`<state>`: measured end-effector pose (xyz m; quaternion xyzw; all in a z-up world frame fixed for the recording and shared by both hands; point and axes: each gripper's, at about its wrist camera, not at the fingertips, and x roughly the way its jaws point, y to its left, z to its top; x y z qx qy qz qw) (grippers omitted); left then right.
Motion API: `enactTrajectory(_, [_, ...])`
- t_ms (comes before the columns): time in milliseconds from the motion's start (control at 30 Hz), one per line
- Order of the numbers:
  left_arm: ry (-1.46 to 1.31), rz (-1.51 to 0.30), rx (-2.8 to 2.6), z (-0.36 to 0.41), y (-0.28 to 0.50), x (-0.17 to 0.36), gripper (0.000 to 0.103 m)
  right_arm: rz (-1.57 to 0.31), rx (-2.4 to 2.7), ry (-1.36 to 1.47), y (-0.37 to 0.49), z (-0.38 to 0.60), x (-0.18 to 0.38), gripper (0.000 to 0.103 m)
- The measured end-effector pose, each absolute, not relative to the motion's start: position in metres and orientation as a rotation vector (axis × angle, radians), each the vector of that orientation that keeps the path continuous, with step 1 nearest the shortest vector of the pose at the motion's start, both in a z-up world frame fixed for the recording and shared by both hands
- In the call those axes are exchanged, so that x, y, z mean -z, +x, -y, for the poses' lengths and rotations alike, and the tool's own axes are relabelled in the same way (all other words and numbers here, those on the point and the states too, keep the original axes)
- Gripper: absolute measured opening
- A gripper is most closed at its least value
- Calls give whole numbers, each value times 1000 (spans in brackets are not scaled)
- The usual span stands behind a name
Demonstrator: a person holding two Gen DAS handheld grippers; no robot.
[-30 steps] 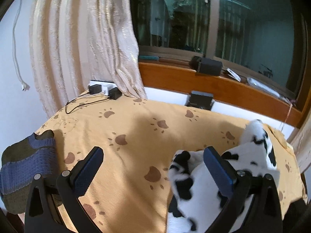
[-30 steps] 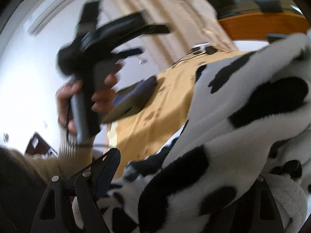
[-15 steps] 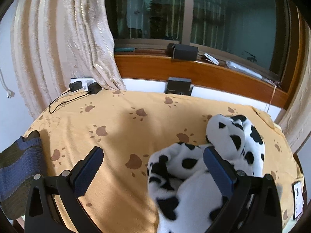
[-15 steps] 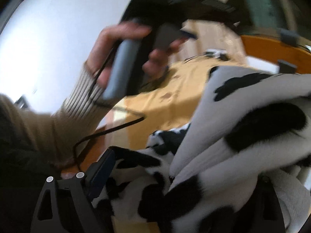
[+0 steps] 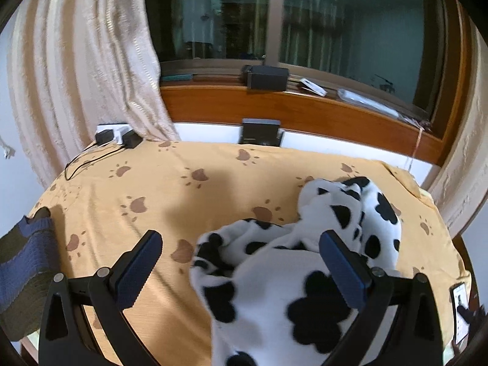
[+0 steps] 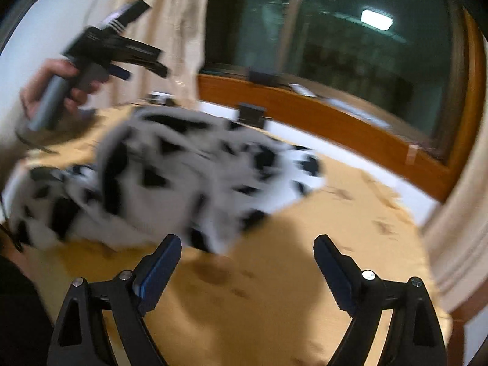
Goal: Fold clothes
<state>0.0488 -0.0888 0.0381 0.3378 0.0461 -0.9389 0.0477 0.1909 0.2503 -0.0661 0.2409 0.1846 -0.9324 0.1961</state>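
A fluffy white garment with black cow spots (image 5: 283, 277) lies crumpled on the orange paw-print bedspread (image 5: 152, 189). It shows blurred in the right wrist view (image 6: 170, 180). My left gripper (image 5: 241, 262) is open and empty, held above the bed, its right finger over the garment. My right gripper (image 6: 247, 262) is open and empty, just short of the garment's near edge. The left gripper also shows in the right wrist view (image 6: 122, 55), held up in a hand at the upper left.
A folded blue and dark knit (image 5: 21, 271) lies at the bed's left edge. Chargers and a cable (image 5: 116, 137) sit at the far left corner by the curtain (image 5: 91, 61). A wooden window sill (image 5: 305, 113) with small boxes runs behind the bed.
My right gripper has let go of the spotted garment and pulled back; the garment has dropped onto the bed. My left gripper has risen and stayed open.
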Motion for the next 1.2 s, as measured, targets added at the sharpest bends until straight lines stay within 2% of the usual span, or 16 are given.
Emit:
enactTrajectory(333, [1065,-19,2889,37,38,-43,103,-581,2773,719,179,-310,76,91])
enactTrajectory(867, [1164,95,2890,-13,12,-28,103,-487,2759,809,164,-337,80,91])
enactTrajectory(1200, [1179,56,2884,0,9,-22,103,-427,2713,574,184,-305,42,91])
